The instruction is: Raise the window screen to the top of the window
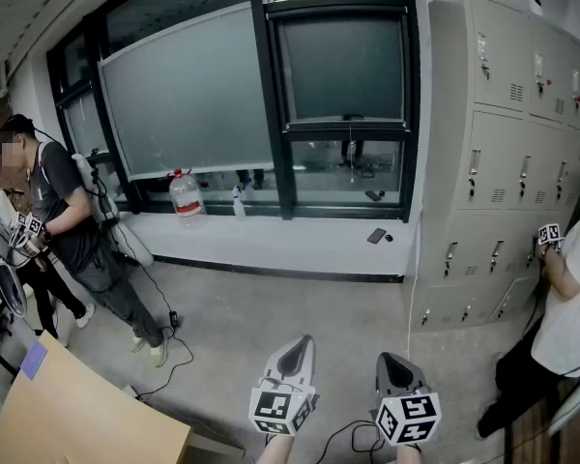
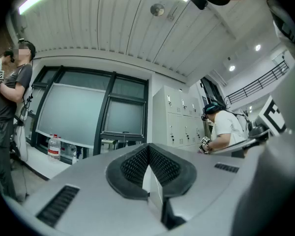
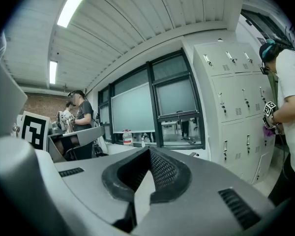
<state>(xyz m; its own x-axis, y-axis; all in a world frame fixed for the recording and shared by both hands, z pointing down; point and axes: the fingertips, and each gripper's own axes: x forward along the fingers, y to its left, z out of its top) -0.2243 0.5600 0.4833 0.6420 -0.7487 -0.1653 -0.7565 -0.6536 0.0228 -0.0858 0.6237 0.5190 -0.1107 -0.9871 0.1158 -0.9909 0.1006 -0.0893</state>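
Left gripper (image 1: 298, 348): jaws fully together, nothing between them. Right gripper (image 1: 388, 362): jaws likewise closed and empty. I hold both low and near, over the grey floor (image 1: 271, 307), well apart from the window.

Window screen (image 1: 343, 69): far wall, in the narrow sash right of centre. The grey mesh fills the upper pane. Its bottom bar (image 1: 346, 129) lies above a clear strip of glass, and a thin cord (image 1: 350, 155) hangs from it.

Sill (image 1: 271, 240): a large water bottle (image 1: 187, 199) stands at the left, and a dark phone (image 1: 377, 236) lies towards the right.

Grey lockers (image 1: 507, 162) stand right of the window. One person (image 1: 72, 220) stands at the far left and another (image 1: 570, 298) at the right edge, facing the lockers.
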